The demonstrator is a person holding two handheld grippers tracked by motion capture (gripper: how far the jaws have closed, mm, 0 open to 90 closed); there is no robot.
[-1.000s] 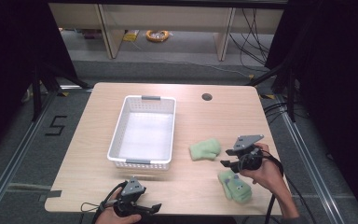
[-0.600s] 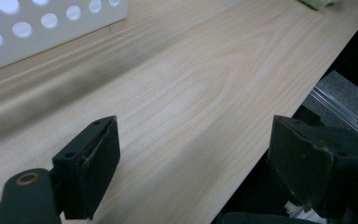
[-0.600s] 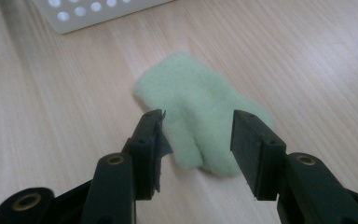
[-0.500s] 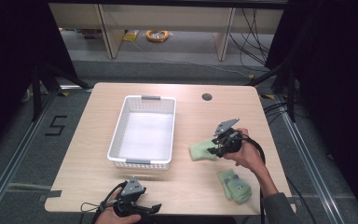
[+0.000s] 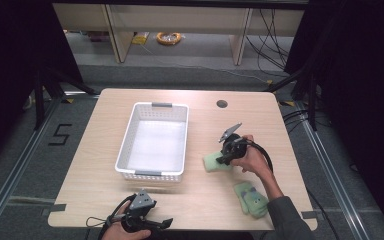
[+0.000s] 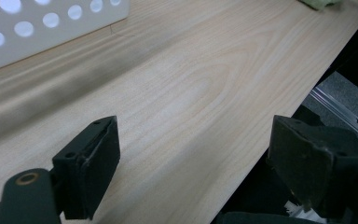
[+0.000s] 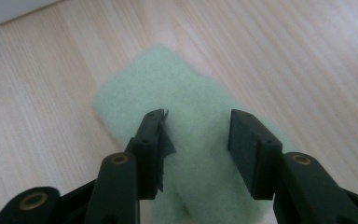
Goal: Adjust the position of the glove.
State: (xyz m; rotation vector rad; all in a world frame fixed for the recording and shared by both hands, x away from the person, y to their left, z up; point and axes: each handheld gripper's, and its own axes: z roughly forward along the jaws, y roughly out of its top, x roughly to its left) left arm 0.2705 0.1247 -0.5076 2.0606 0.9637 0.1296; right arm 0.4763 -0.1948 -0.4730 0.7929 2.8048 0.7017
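Right gripper over the near mitten, not yet gripping.

High view: my right gripper (image 5: 225, 156) sits at the right end of the mitten (image 5: 213, 162), just right of the basket (image 5: 126, 150); a second mitten (image 5: 250, 199) lies nearer me, and my left gripper (image 5: 150, 222) idles wide open at the front table (image 5: 280, 130) edge.
Left gripper view: bare wood between spread jaws.
Right gripper view: the mitten (image 7: 191, 126) runs diagonally away; the jaws, just narrowing, straddle its width without pressing it, with open wood around.
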